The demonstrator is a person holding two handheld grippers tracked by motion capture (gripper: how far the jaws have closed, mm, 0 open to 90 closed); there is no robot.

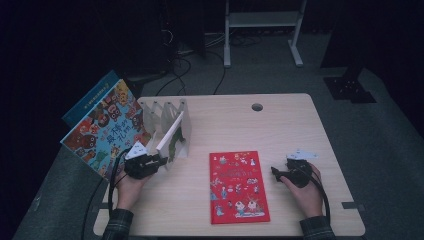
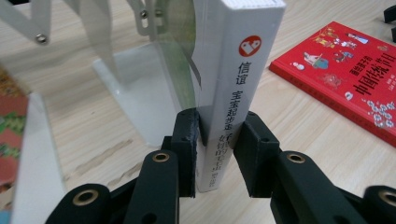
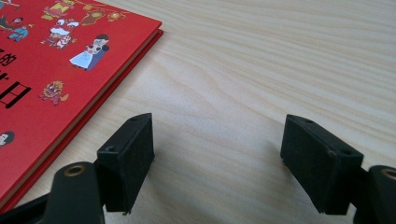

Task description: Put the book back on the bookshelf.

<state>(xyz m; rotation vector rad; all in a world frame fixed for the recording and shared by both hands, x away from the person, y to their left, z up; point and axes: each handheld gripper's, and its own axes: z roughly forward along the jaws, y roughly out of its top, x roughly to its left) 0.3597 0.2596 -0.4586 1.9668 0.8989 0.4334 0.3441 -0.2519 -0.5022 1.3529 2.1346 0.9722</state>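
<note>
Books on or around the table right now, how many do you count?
3, maybe more. The red book lies flat mid-table. The white book stands in the rack, clamped by the left tool. The colourful book leans at the table's left edge; a blue one may sit behind it.

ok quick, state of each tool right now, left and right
Left tool: closed on the spine of the white book standing at the clear rack.
Right tool: open, holding nothing, over bare table beside the red book.
</note>
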